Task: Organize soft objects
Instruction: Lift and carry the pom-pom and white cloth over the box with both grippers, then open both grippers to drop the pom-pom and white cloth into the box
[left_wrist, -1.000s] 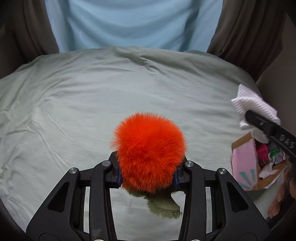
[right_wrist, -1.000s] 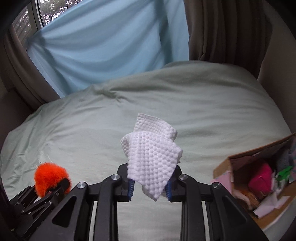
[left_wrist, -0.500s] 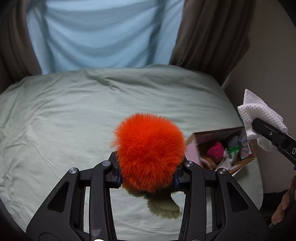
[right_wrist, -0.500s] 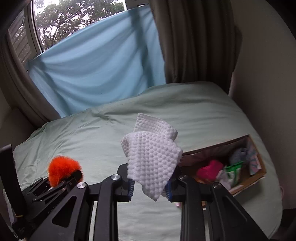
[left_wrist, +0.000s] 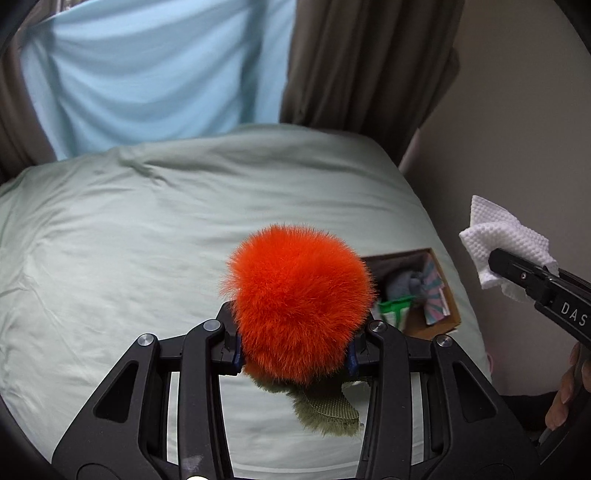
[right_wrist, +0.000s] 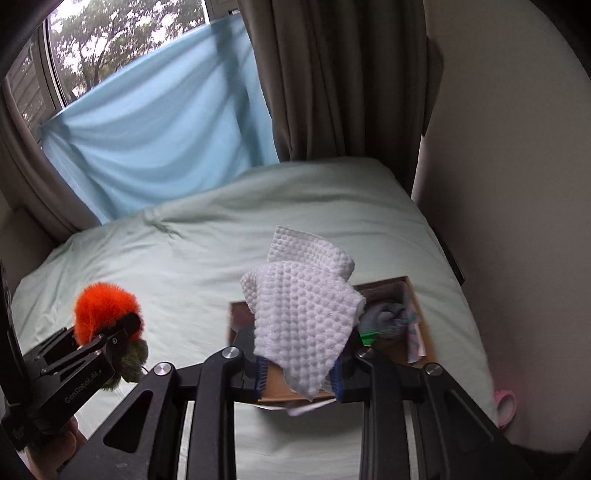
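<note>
My left gripper (left_wrist: 293, 354) is shut on a fluffy orange pompom toy (left_wrist: 299, 302) with an olive green furry part hanging below it (left_wrist: 325, 413). It also shows in the right wrist view (right_wrist: 105, 312). My right gripper (right_wrist: 299, 373) is shut on a white waffle-textured cloth (right_wrist: 303, 317), also seen at the right of the left wrist view (left_wrist: 502, 240). A cardboard box (left_wrist: 448, 295) holding several soft items lies on the bed below and beyond both grippers; in the right wrist view the box (right_wrist: 421, 314) sits right behind the cloth.
The bed has a pale green sheet (left_wrist: 129, 240). A blue cloth (right_wrist: 155, 140) and brown curtains (right_wrist: 332, 81) hang behind it. A beige wall (right_wrist: 517, 184) borders the right side. A pink object (right_wrist: 504, 404) lies at the bed's right edge.
Both grippers have lifted and swung right, keeping their loads. The cardboard box has come from the right edge of view to under and behind the held items.
</note>
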